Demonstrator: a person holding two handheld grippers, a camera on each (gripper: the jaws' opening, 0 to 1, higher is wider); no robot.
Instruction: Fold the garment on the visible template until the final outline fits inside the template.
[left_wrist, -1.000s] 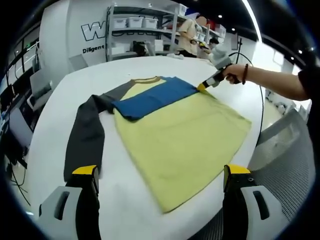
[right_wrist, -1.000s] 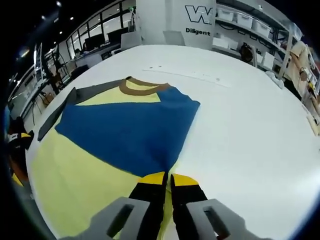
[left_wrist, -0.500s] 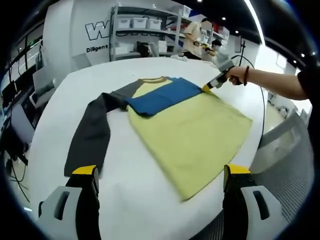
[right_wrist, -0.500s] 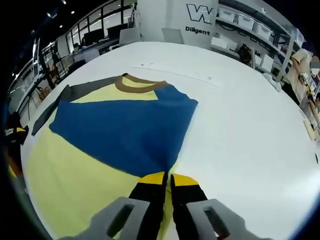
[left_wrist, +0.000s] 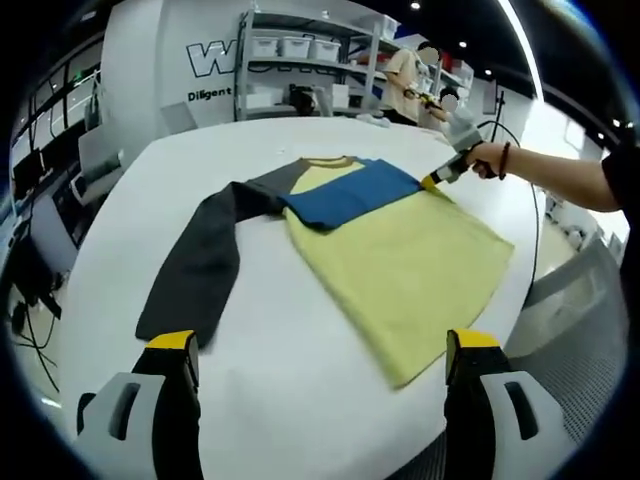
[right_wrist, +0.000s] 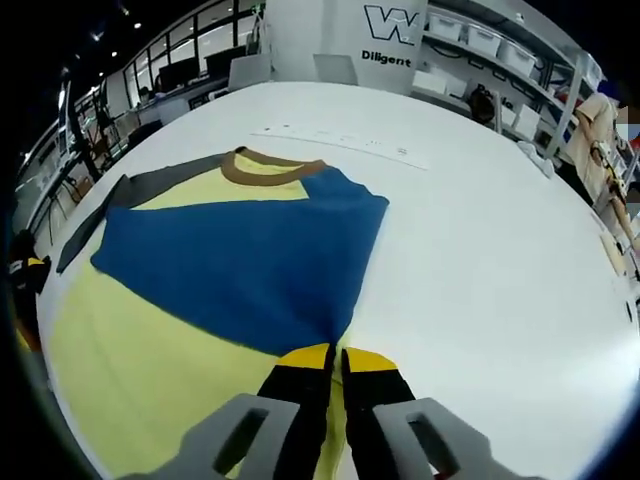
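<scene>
While right claw (right_wrist: 334, 352) pinched blue sleeve (right_wrist: 240, 270), noted grey sleeve (left_wrist: 205, 265) nearer the gaping left claw (left_wrist: 320, 345).

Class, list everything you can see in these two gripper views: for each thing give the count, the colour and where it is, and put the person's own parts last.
garment: one, yellow body, brown collar, on the white table
blue sleeve: one, folded across the chest
dark grey sleeve: one, stretched flat on the table, away from the body
table: one, white, round, under the garment
shelving: one grey rack with white bins, behind the table
right gripper: one, yellow-tipped, shut on the garment edge
left gripper: one, yellow-tipped, open above the near table edge
hand: one, holding the right gripper
</scene>
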